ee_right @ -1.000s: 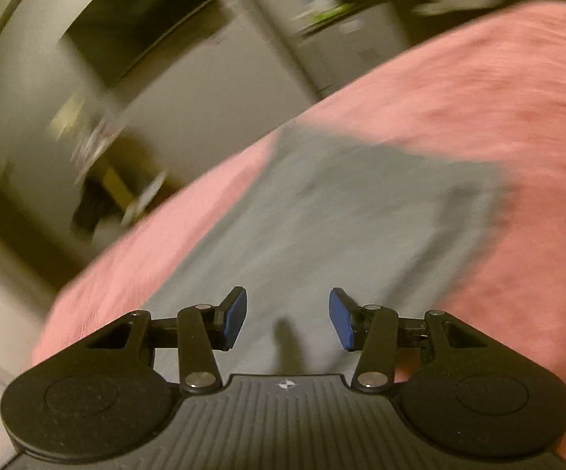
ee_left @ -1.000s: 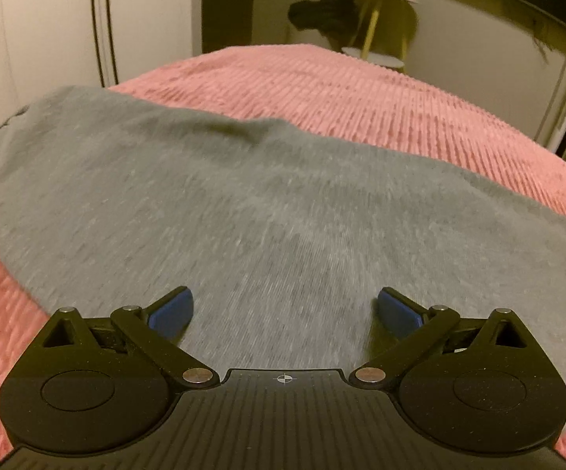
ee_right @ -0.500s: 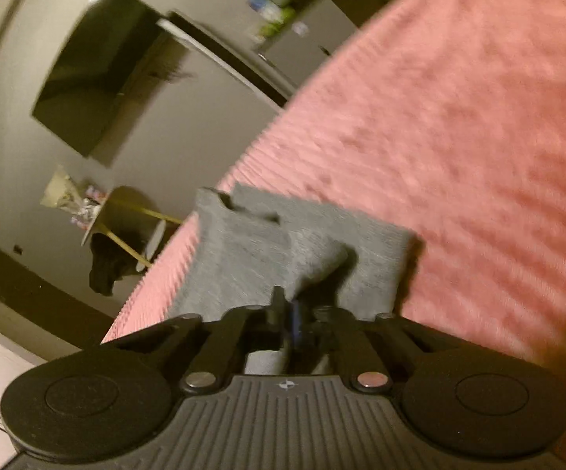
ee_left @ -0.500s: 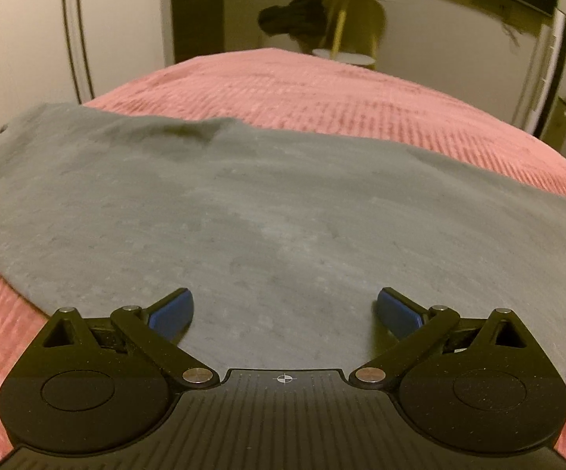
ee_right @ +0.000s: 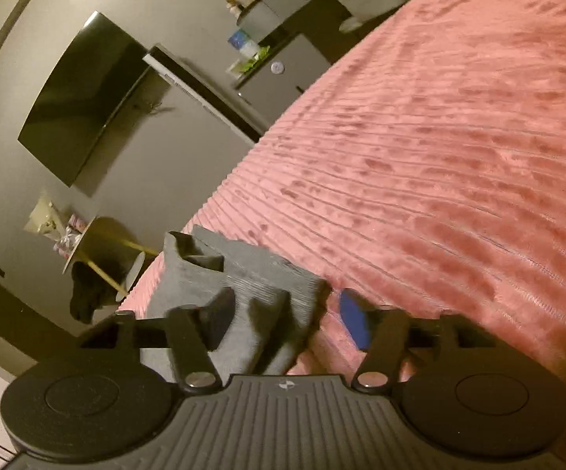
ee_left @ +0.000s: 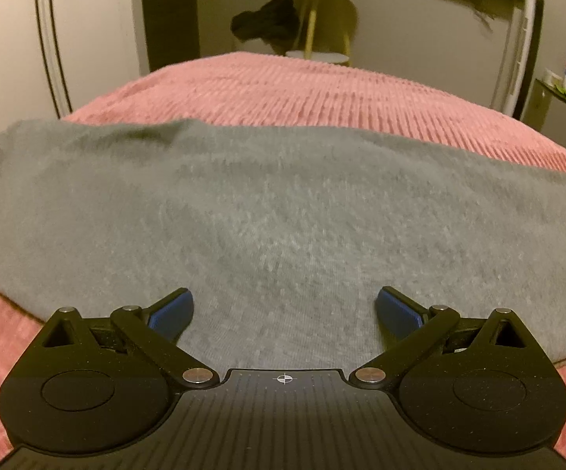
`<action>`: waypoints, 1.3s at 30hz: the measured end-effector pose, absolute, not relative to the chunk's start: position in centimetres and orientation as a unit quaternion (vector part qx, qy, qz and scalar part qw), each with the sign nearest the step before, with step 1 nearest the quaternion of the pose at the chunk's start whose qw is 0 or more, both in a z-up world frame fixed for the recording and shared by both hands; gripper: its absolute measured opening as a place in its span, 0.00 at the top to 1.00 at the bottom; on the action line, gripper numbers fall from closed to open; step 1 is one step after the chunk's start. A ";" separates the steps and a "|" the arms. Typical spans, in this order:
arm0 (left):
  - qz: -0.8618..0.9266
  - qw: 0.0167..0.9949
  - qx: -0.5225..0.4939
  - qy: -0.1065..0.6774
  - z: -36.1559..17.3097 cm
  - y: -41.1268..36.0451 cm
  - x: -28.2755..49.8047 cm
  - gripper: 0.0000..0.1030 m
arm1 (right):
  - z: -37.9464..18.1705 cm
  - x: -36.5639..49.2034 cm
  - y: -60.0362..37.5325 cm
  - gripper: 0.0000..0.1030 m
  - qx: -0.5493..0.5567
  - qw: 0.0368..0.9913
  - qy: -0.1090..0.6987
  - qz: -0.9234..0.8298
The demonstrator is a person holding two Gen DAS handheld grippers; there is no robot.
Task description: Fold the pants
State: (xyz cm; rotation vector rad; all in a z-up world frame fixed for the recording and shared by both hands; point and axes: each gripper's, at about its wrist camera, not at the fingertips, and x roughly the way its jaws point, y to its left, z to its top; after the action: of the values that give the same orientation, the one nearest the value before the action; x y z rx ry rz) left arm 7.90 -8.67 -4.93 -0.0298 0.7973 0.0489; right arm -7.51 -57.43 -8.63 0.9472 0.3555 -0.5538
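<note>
Right now:
Pants (ee_left: 283,203): grey knit, spread flat across the pink ribbed bedspread (ee_left: 322,90); in the right wrist view one end (ee_right: 239,290) is bunched and lifted off the bedspread.
Handling: probably light, soft and limp, no stiffness; it should drape and crease wherever it is lifted, and slide little on the plush bedspread.
Where to hold: likely best at a hem or corner of the pants, pinching all layers together.
Left gripper (ee_left: 284,311): jaws spread wide, holding nothing, poised low over the middle of the pants.
Right gripper (ee_right: 283,313): jaws parted, with the bunched end of the pants lying loosely between them and covering the left finger; the blue right pad (ee_right: 355,323) shows clear of the pants.
</note>
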 end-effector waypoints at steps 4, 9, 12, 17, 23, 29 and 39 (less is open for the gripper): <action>0.019 0.922 -0.011 0.386 -5.0 -8.9 7.8 0.00 | -9.0 -6.4 -57.7 0.42 0.438 0.847 0.177 -0.244; 0.018 0.922 -0.024 0.385 -4.9 -8.5 7.8 0.00 | -9.0 -4.1 -57.6 0.56 0.422 0.853 0.194 -0.238; 0.016 0.923 -0.034 0.384 -4.8 -8.3 7.8 0.00 | -9.0 -3.8 -57.6 0.82 0.433 0.846 0.194 -0.243; 0.011 0.922 -0.057 0.383 -4.5 -7.8 7.9 0.00 | -5.9 -3.2 -55.7 0.88 0.390 0.870 0.179 -0.244; 0.010 0.922 -0.089 0.378 -4.1 -6.8 7.8 0.00 | 2.0 2.0 -47.0 0.88 0.212 0.946 0.185 -0.163; 0.026 0.921 -0.124 0.369 -4.0 -4.8 7.9 0.00 | 2.3 6.7 -34.0 0.87 0.064 0.967 0.244 -0.034; 0.004 0.920 -0.151 0.363 -4.5 -4.0 8.3 0.00 | -3.2 7.3 -24.8 0.87 0.032 0.933 0.353 0.054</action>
State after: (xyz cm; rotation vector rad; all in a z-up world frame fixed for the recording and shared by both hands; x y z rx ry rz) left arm 8.28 -3.97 -4.54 -0.3094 0.7455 0.0078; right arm 7.29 -24.81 -3.15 0.0649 0.7223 0.1107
